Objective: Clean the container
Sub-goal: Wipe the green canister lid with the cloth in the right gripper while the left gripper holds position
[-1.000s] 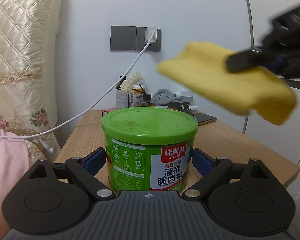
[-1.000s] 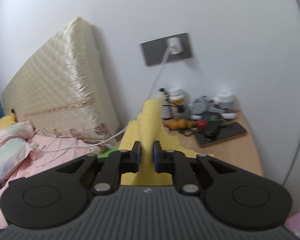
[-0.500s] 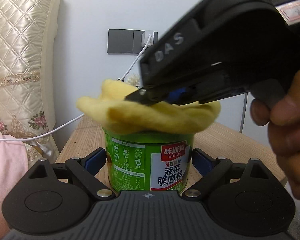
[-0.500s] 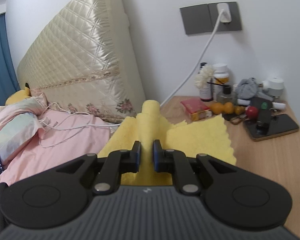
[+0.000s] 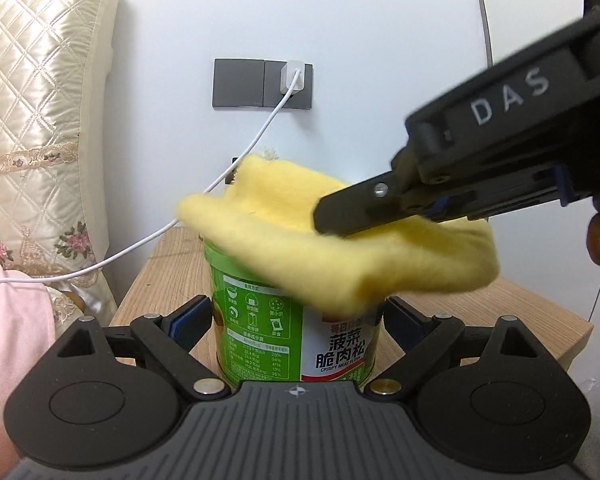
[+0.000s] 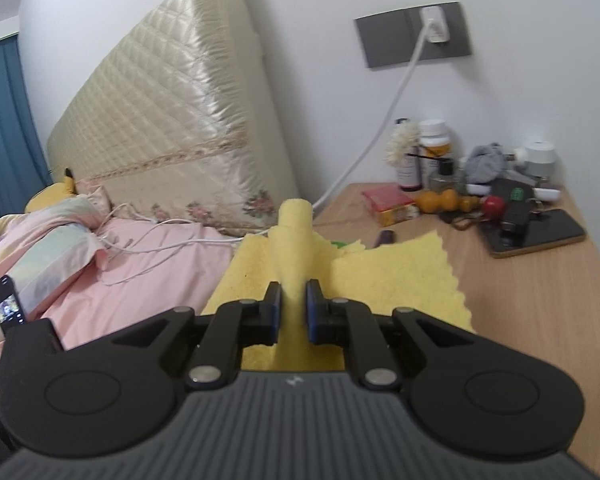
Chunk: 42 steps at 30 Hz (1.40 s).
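Note:
A green tin point(image 5: 296, 332) with a white label stands on the wooden bedside table point(image 5: 532, 312). My left gripper point(image 5: 296, 316) is shut on the tin, one pad on each side. My right gripper point(image 6: 293, 304) is shut on a folded yellow cloth point(image 6: 400, 276). In the left wrist view the right gripper point(image 5: 332, 216) reaches in from the right and lays the yellow cloth point(image 5: 340, 256) over the tin's lid, hiding it. Only a sliver of the tin's green point(image 6: 339, 244) shows in the right wrist view.
At the back of the table point(image 6: 540, 292) are bottles point(image 6: 432, 152), a red box point(image 6: 388, 200), a phone point(image 6: 540, 236) and small clutter. A white cable point(image 5: 236, 168) runs from the wall socket point(image 5: 294, 82) to the bed. A quilted headboard point(image 5: 32, 100) and pink bedding point(image 6: 100, 256) lie left.
My right gripper has come down from the upper right and laid the cloth on the tin's lid, then drawn it to the right across the lid. The left gripper and tin have not moved.

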### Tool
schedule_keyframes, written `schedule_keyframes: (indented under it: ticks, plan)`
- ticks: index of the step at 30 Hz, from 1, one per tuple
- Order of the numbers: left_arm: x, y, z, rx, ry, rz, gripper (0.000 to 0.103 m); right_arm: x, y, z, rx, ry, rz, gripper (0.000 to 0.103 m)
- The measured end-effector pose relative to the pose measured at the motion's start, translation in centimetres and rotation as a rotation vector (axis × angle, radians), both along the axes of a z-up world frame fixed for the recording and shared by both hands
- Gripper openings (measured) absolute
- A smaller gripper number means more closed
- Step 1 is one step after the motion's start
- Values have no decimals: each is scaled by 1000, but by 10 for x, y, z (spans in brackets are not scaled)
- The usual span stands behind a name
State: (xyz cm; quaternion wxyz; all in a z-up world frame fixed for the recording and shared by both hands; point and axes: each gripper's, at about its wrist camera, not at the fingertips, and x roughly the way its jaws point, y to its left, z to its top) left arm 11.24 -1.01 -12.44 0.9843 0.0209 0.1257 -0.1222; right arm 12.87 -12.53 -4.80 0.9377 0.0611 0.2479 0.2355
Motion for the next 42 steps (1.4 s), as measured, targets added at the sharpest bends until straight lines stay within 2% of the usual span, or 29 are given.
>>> schedule_keyframes:
  ticks: [12, 19, 23, 28, 33, 37, 42]
  plan:
    - [-3, -2, -2, 11, -16, -8, 93, 24, 37, -2, -38, -12, 43, 14]
    - [-1, -3, -3, 3, -15, 9, 93, -3, 20, -2, -18, -6, 52, 14]
    - [0, -3, -4, 5, -17, 13, 93, -13, 7, 0, -33, -18, 4, 14]
    - [0, -2, -5, 14, -22, 8, 93, 4, 3, -3, -29, -24, -23, 14]
    - [-1, -2, -6, 23, -28, 5, 93, 24, 21, -3, -29, -14, 5, 14]
    - [-2, -3, -9, 20, -16, 10, 92, 22, 37, -5, -31, -20, 48, 14]
    - [-5, -3, -10, 13, -13, 12, 92, 6, 32, -4, 3, -14, 73, 14]
